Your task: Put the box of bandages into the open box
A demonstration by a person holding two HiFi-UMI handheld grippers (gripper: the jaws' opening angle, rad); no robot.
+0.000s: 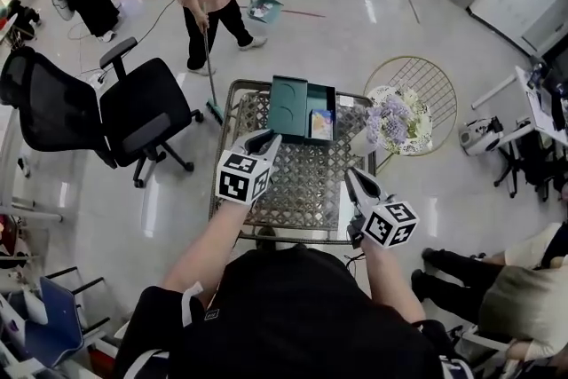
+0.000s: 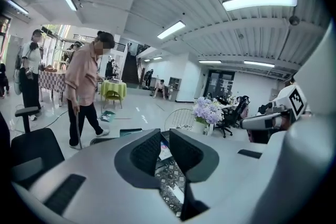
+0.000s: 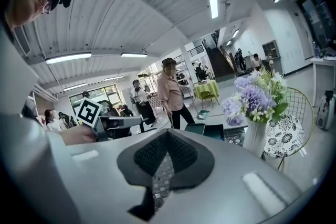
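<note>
Head view clearest: bandages (image 1: 322, 123) inside open box (image 1: 288, 106) (left tool (image 2: 165, 135) narrow, right tool (image 3: 167, 135) closed)

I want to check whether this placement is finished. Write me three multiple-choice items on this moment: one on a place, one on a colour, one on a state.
1. Where is the bandage box relative to the open teal box?
A. beside it
B. inside it
C. under it

2. What colour are most of the flowers?
A. purple
B. red
C. yellow

3. How do the jaws of the left tool stand?
A. clamped on the bandage box
B. apart, with nothing between them
C. pressed together

Answers:
1. B, because the head view shows it lying in the right half.
2. A, because purple blooms show in all three views.
3. B, because the left gripper view shows an empty gap.
</note>
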